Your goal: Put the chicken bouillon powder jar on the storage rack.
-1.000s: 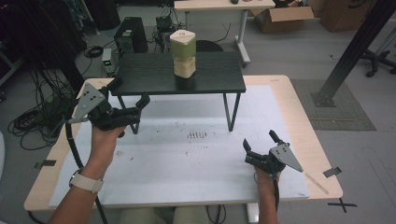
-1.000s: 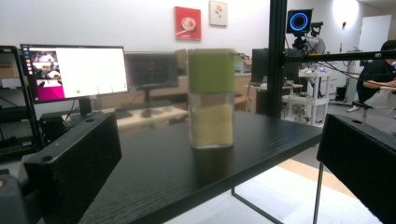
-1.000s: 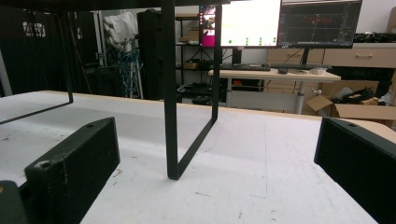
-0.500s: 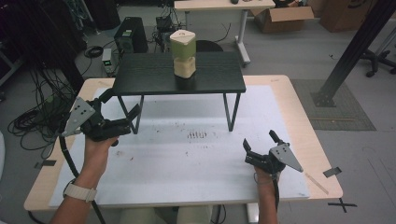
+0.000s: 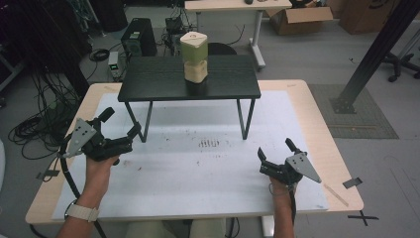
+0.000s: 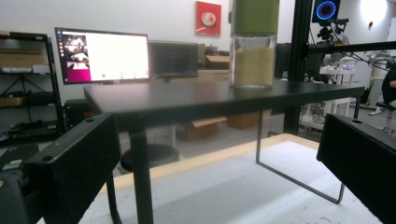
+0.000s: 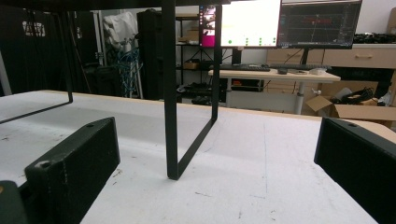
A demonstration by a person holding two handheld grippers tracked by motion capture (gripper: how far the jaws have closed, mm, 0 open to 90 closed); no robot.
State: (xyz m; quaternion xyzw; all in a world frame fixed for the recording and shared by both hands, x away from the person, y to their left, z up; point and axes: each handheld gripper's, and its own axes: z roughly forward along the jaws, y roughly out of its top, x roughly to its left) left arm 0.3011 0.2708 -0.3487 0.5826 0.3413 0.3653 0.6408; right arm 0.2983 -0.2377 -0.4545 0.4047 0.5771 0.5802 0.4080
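A jar with a green lid and pale grains in its clear lower half stands upright on a small black stand at the back of the white-covered table. In the left gripper view the jar rises above the stand's top, beyond the jaws. My left gripper is open and holds nothing, low by the stand's front left leg. My right gripper is open and holds nothing, near the table's front right. In the right gripper view the stand's leg is just ahead of my right gripper.
The white mat covers most of the wooden table. A black slanted post stands on the floor at the right. Cables and a computer tower lie off the left. A cardboard box sits behind.
My left gripper has drawn back from the stand's left edge, down and to the left toward the person. The right gripper and the jar have stayed put.
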